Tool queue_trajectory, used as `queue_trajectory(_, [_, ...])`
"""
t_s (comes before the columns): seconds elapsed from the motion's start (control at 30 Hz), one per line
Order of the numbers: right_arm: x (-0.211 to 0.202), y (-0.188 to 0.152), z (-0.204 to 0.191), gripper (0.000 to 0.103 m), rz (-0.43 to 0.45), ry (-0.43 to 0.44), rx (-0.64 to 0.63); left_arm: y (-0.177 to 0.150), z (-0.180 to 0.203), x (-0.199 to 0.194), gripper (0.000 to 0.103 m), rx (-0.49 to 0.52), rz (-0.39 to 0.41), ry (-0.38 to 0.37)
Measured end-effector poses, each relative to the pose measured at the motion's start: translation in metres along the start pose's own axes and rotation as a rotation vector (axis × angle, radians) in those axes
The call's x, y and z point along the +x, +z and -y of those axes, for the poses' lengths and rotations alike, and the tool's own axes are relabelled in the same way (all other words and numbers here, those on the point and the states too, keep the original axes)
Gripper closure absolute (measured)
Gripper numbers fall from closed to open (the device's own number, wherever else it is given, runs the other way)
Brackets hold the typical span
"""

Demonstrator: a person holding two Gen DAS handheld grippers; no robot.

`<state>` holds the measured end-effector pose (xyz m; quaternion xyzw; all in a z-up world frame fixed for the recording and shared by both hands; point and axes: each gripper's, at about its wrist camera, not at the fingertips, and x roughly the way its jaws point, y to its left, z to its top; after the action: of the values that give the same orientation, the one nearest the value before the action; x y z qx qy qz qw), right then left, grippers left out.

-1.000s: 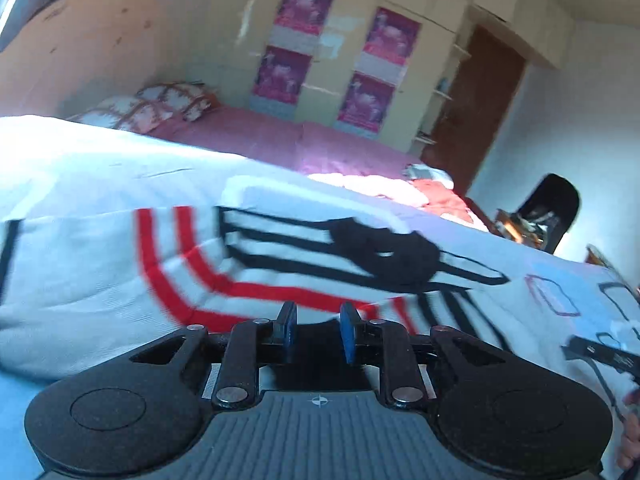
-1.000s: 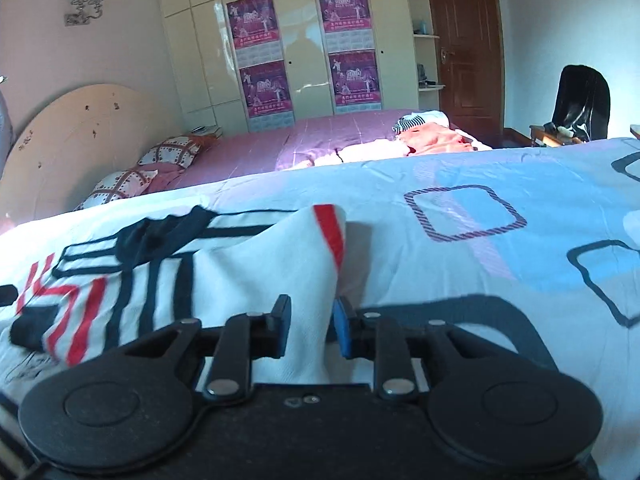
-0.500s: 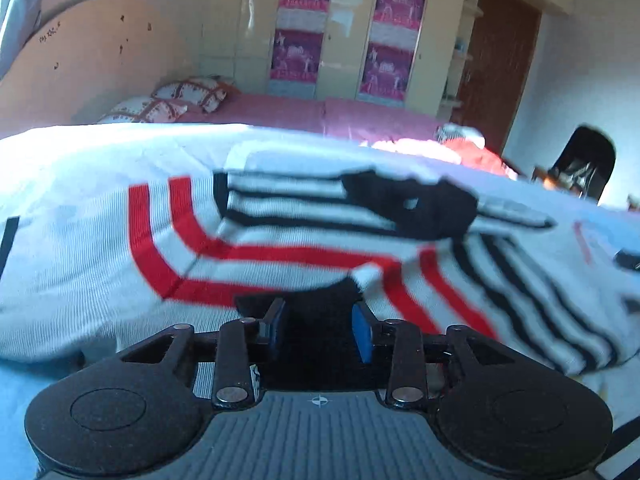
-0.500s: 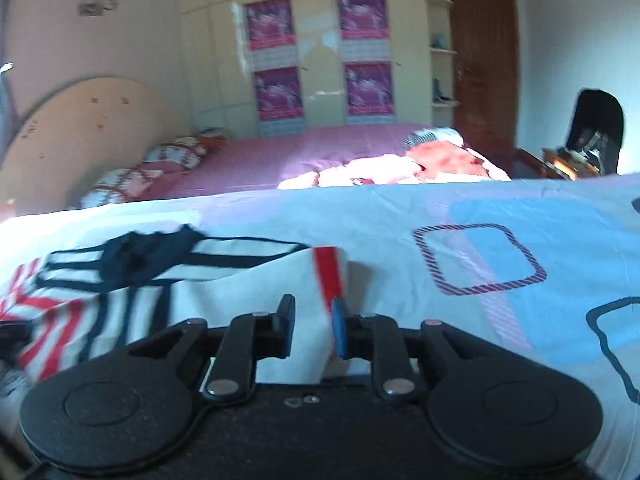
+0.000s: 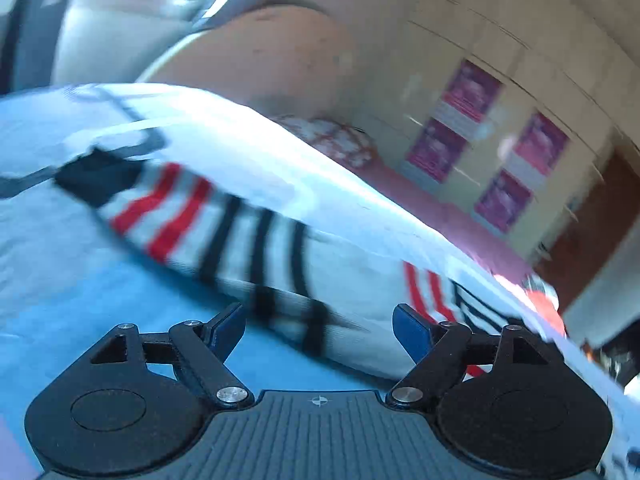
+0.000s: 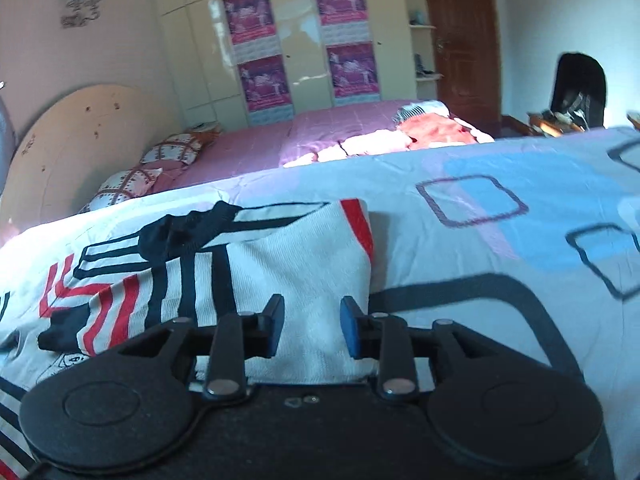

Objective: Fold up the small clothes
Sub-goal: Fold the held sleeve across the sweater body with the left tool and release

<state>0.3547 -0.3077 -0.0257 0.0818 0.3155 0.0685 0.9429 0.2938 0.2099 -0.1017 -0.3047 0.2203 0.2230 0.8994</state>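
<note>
Left hand-held gripper [image 5: 319, 330]: jaws opening and spread wide, nothing pinched between the blue pads; the garment's hem lies just beyond them in a motion-blurred left wrist view. Right hand-held gripper [image 6: 311, 330]: jaws opening, pads apart and not pressing, with white knit cloth lying between and under them.

The striped garment [image 6: 224, 272] — white knit with red and black bands and a black collar — lies partly folded on the bed's patterned cover [image 6: 500, 240], one side turned over so that its red-edged fold line faces the bare cover on the right.

Judged step: release after a fold. To do it well, let both sets of pads clear the cloth fully before drawing back, so the fold is not dragged open; then re-grip at the edges of the next fold line, keeping them level and the layers aligned.

Beyond — a second bed [image 6: 256, 148] with pillows, and a wardrobe bearing four pink posters [image 6: 256, 44]; their writing is too small to read. No brand or label shows on the garment.
</note>
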Motion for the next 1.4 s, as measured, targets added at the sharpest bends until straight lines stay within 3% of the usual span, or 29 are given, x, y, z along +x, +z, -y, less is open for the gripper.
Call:
queue_trajectory(0.03, [-0.002, -0.002, -0.003, 0.071, -0.006, -0.008, 0.017, 0.01, -0.034, 0.001, 0.037, -0.098, 0.006, 0.026])
queue_trajectory(0.07, [-0.003, -0.004, -0.008, 0.071, -0.012, -0.012, 0.031, 0.019, -0.062, 0.001, 0.039, -0.174, 0.015, 0.045])
queue_trajectory(0.17, [-0.01, -0.011, -0.029, 0.071, -0.016, -0.029, 0.029, 0.037, -0.126, 0.011, 0.04, -0.337, 0.028, 0.076])
queue_trajectory(0.23, [-0.012, -0.013, -0.045, 0.071, -0.018, -0.028, 0.022, 0.046, -0.15, 0.022, 0.043, -0.387, 0.023, 0.04])
queue_trajectory(0.47, [-0.024, -0.01, -0.09, 0.071, -0.001, -0.035, 0.027, 0.069, -0.16, 0.07, 0.045, -0.371, 0.019, -0.011])
queue_trajectory(0.6, [-0.027, -0.009, -0.099, 0.071, 0.005, -0.051, 0.019, 0.075, -0.172, 0.091, 0.095, -0.374, -0.01, 0.016])
queue_trajectory(0.73, [-0.02, -0.011, -0.097, 0.071, -0.008, -0.095, 0.008, 0.078, -0.17, 0.092, 0.098, -0.35, -0.009, 0.0])
queue_trajectory(0.9, [-0.021, -0.013, -0.086, 0.071, -0.007, -0.124, 0.032, 0.09, -0.123, 0.069, 0.098, -0.275, 0.072, -0.093])
queue_trajectory(1.07, [-0.022, -0.014, -0.072, 0.071, -0.007, -0.127, 0.059, 0.088, -0.011, 0.052, 0.098, -0.098, 0.066, -0.294])
queue_trajectory(1.27, [-0.031, -0.011, -0.048, 0.071, 0.007, -0.12, 0.093, 0.024, 0.143, 0.06, 0.098, 0.215, -0.072, -0.383])
queue_trajectory(1.4, [-0.039, -0.009, -0.023, 0.071, 0.015, -0.13, 0.13, -0.032, 0.215, 0.07, 0.098, 0.306, -0.167, -0.421])
